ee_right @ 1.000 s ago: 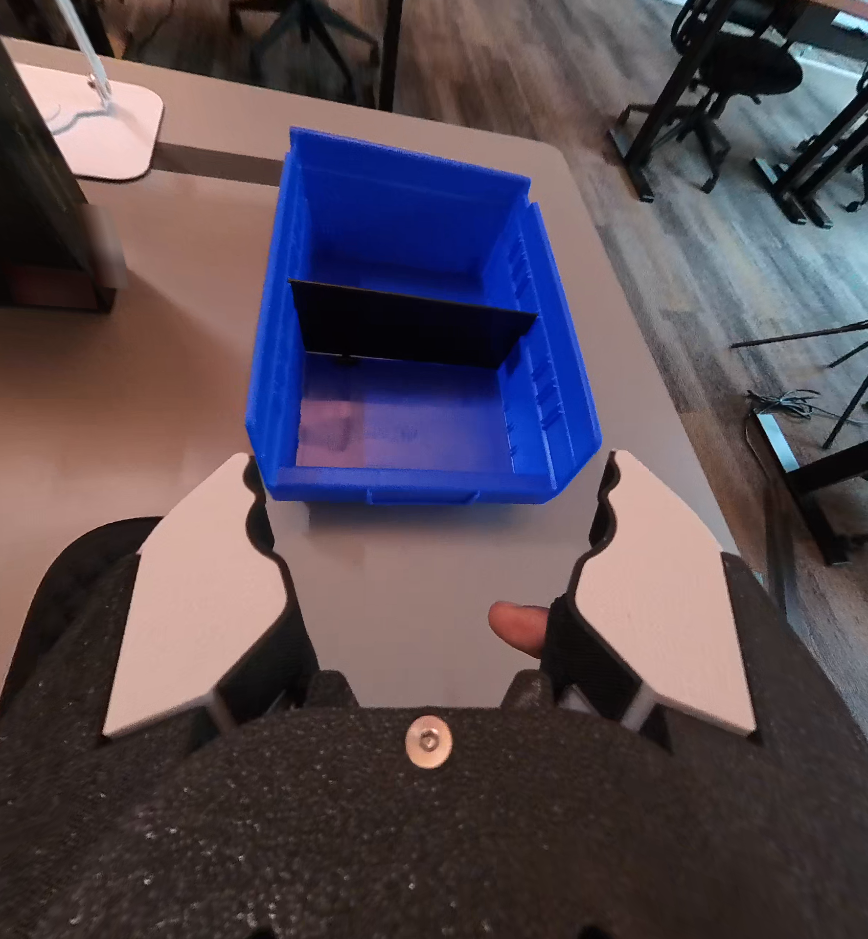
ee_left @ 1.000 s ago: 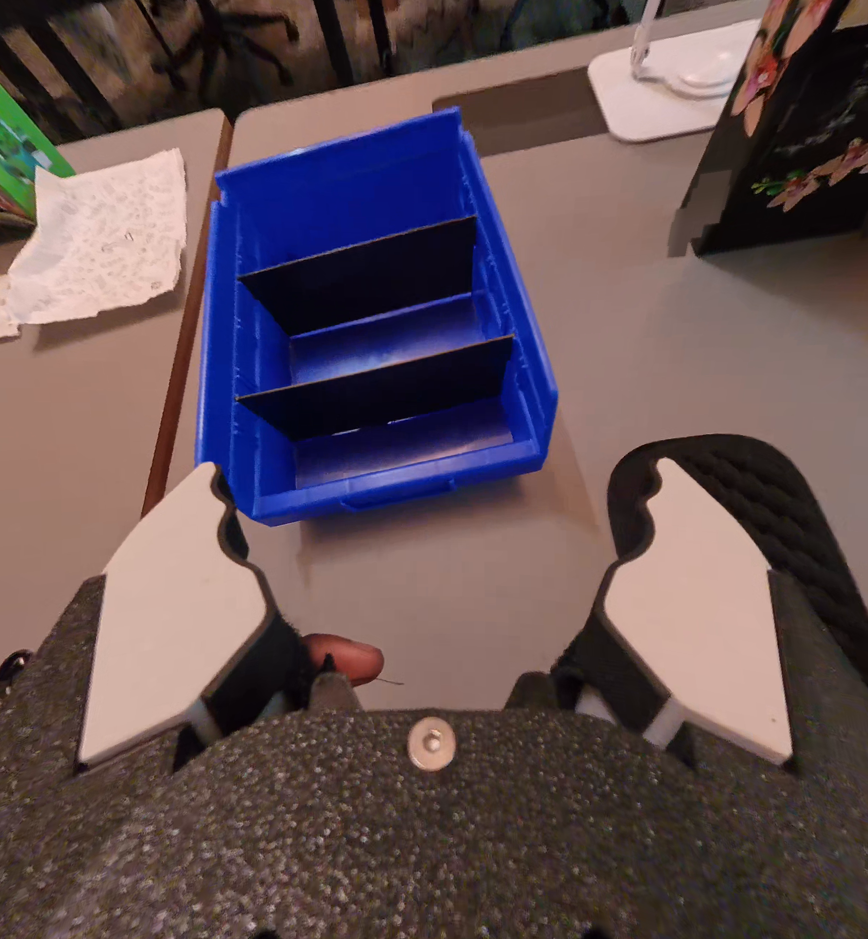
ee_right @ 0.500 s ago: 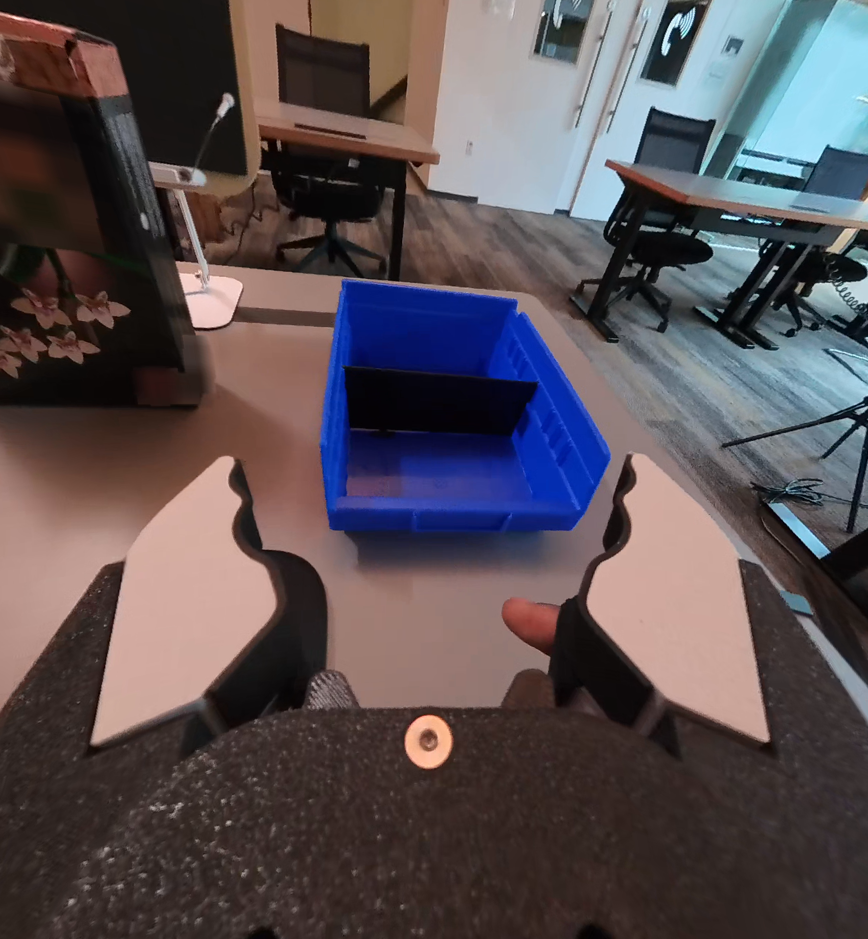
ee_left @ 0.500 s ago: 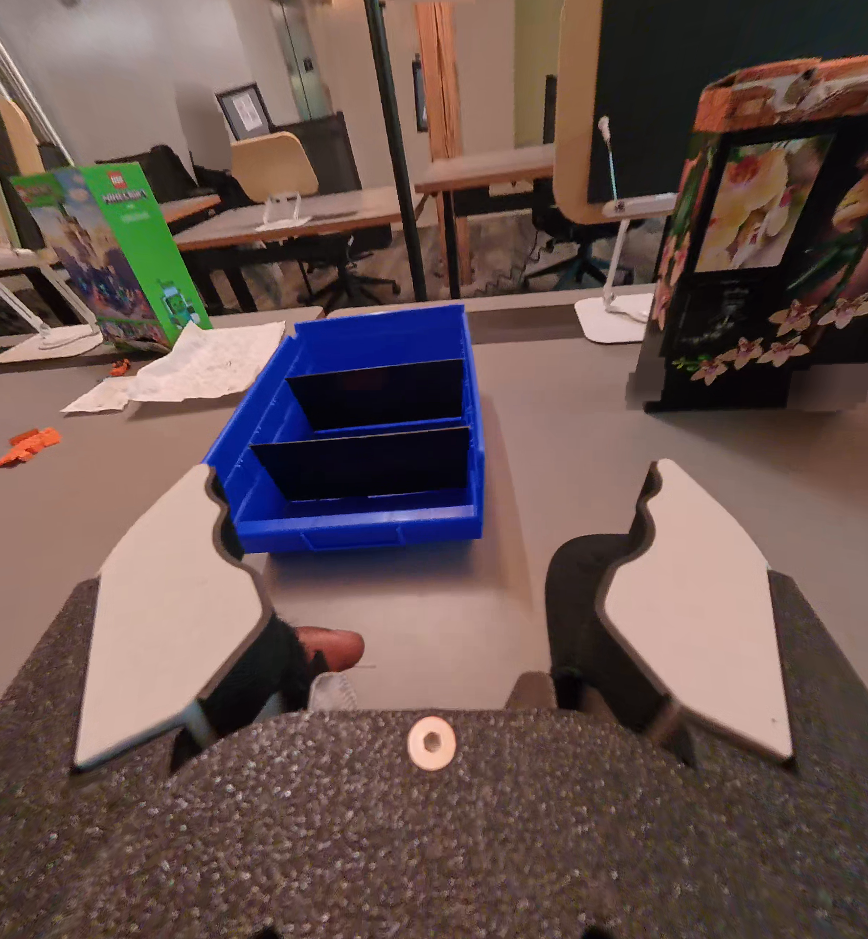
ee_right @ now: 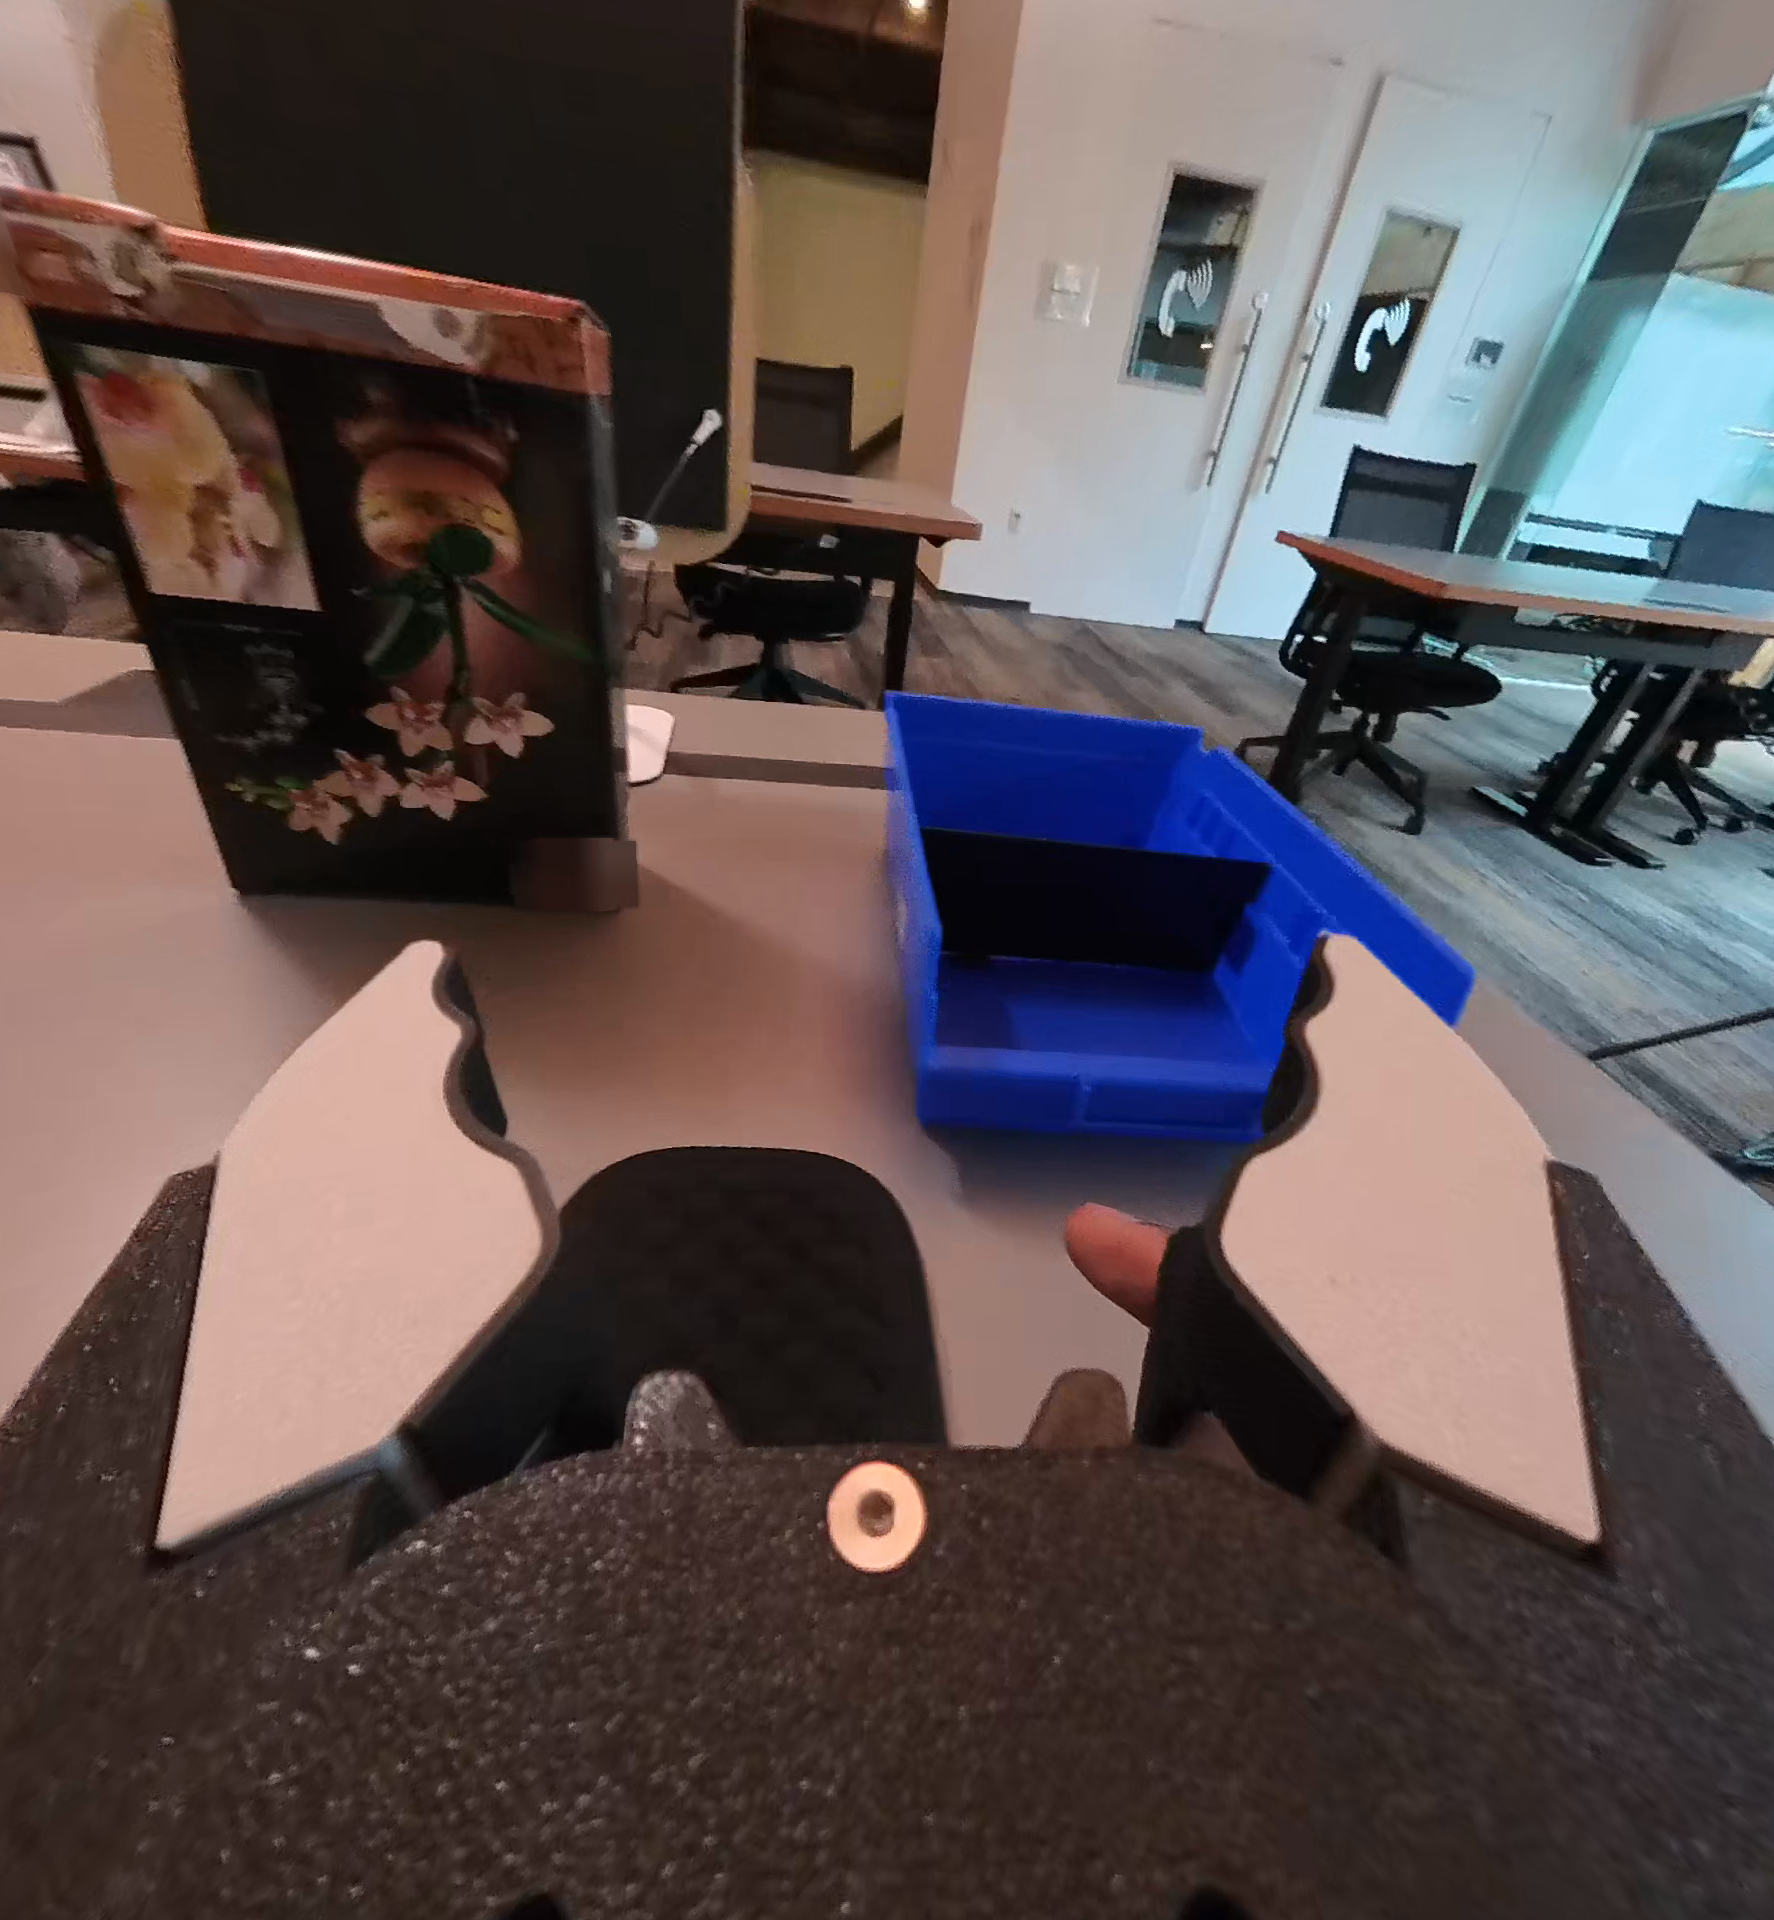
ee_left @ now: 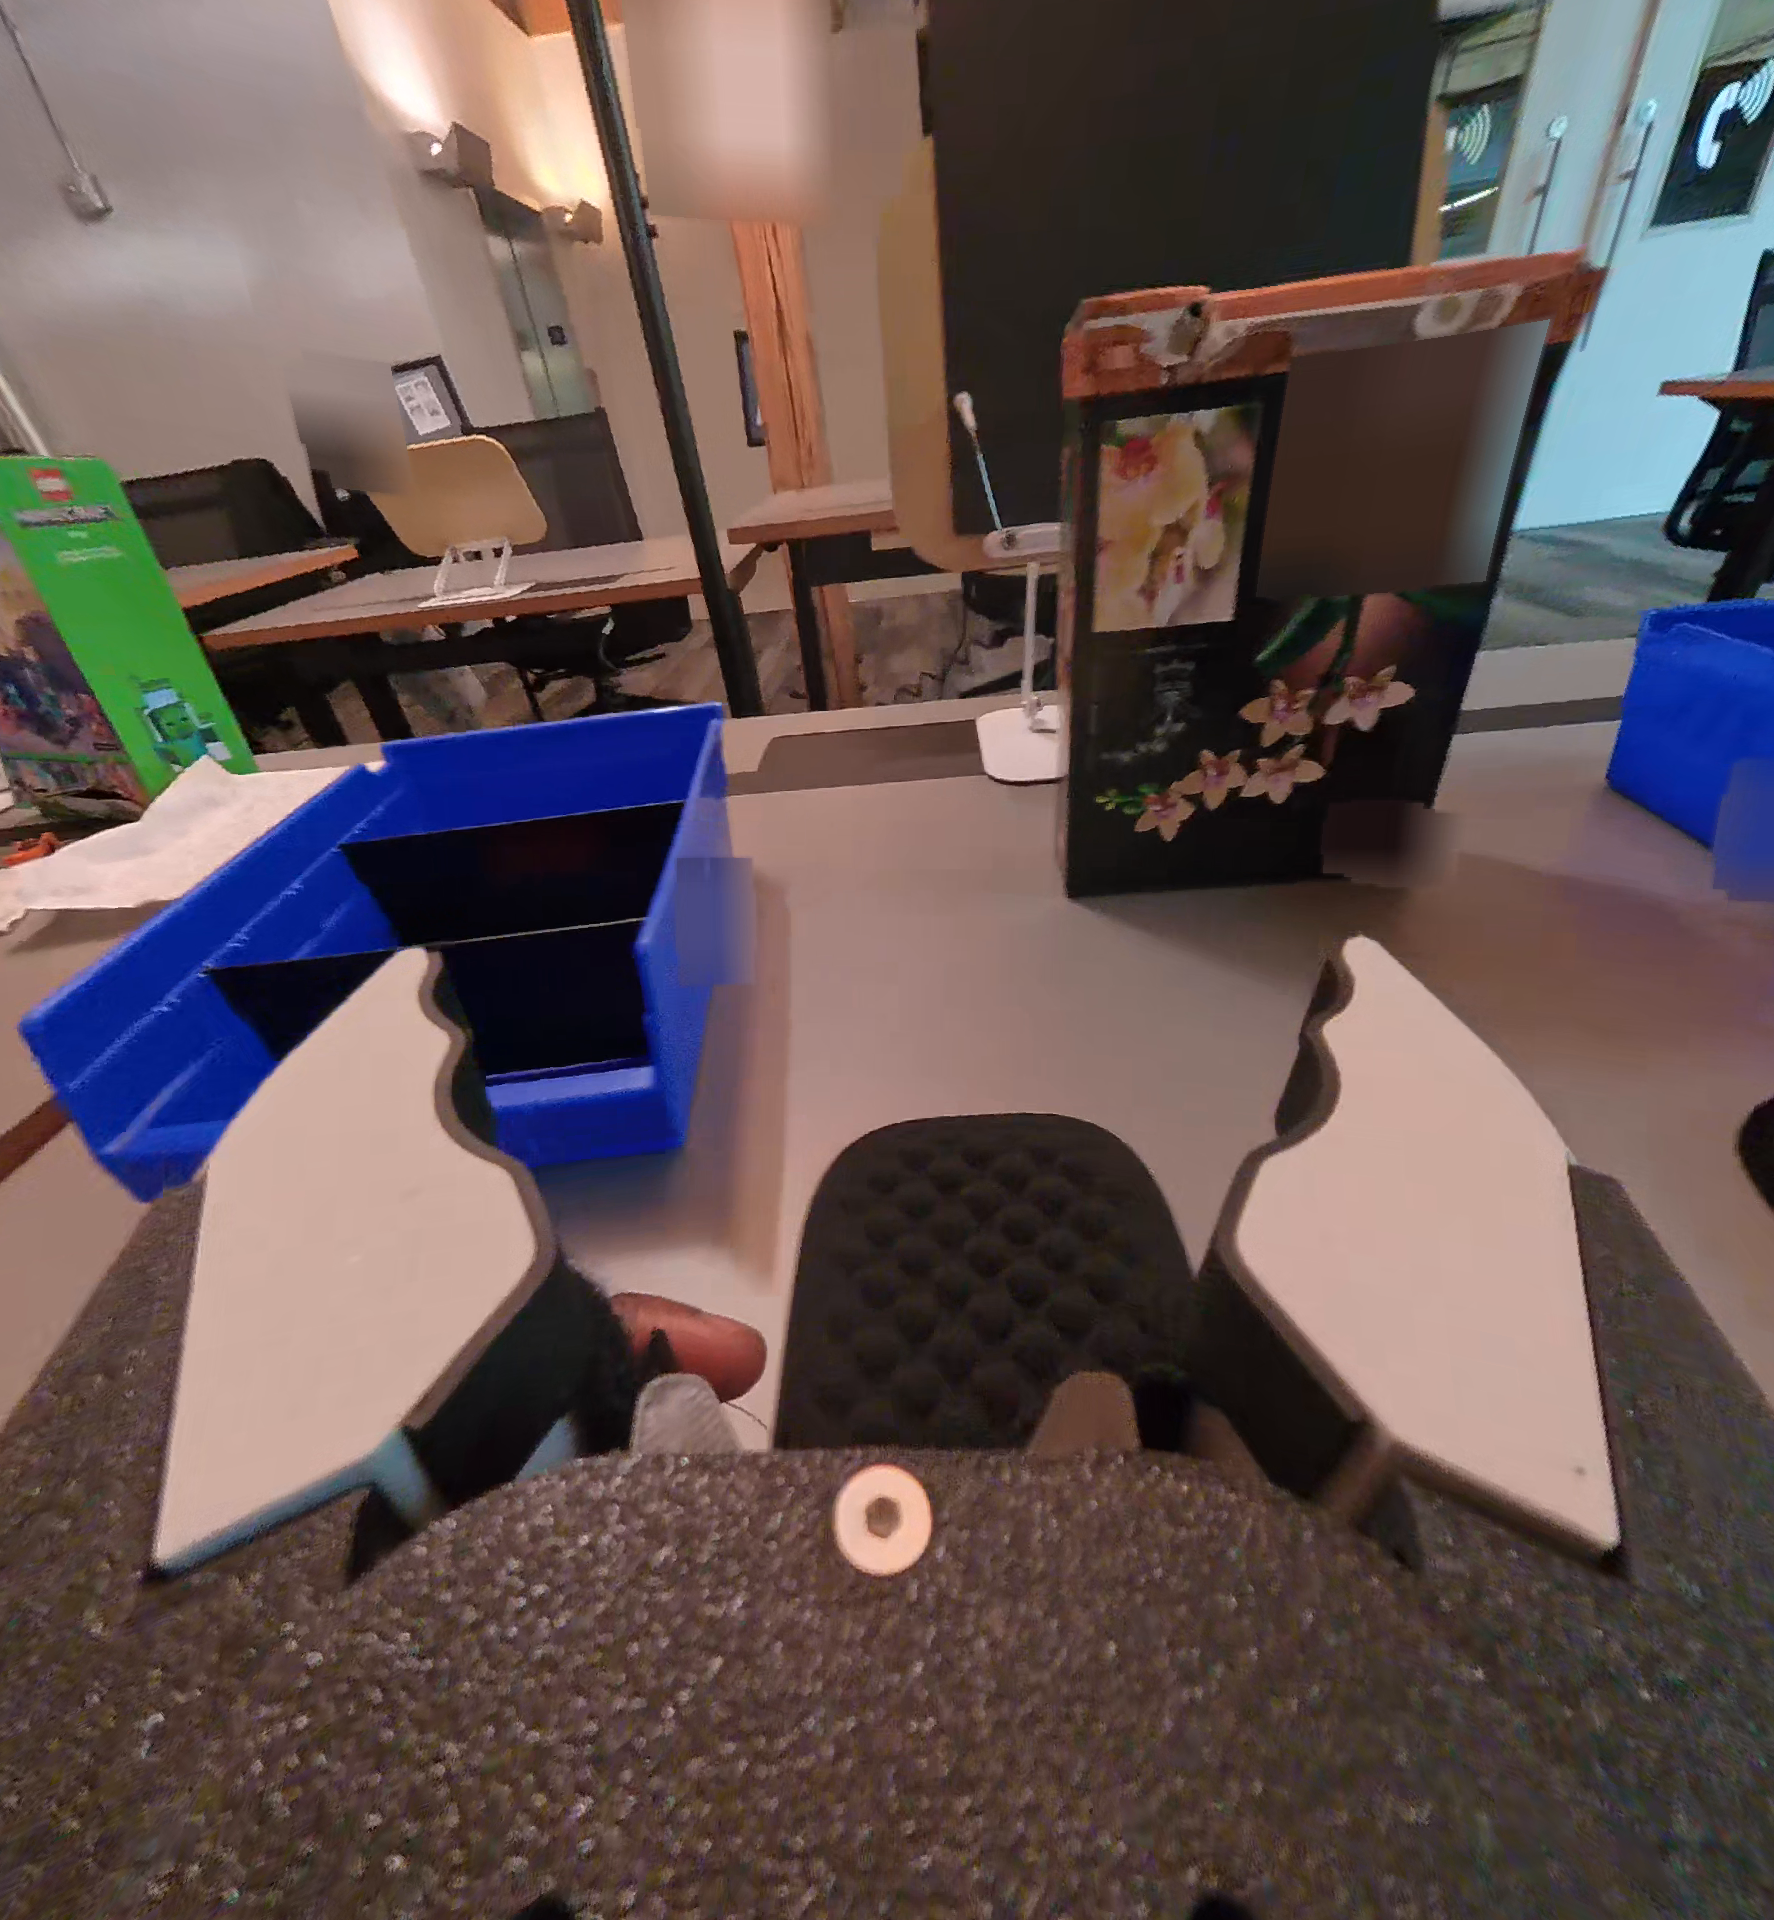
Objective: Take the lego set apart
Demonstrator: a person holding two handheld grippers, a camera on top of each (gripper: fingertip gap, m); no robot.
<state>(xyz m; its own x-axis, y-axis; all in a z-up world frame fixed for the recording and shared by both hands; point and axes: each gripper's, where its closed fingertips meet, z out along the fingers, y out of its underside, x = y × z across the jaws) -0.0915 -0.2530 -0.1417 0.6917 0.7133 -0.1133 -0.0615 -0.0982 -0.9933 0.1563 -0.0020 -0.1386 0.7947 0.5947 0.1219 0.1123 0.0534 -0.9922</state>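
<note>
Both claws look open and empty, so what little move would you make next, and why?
Probably bring the right claw forward toward the flower-printed box. Both it and the left claw are open and hold nothing, both blue bins show no pieces inside, and no built model is visible on the table; the box seems the likeliest source.

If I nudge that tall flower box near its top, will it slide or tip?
Probably tip: the flower box stands upright on a narrow base, taller than wide. It looks like thin cardboard, so likely light, though its contents are hidden. The smooth table would let a low push slide it.
</note>
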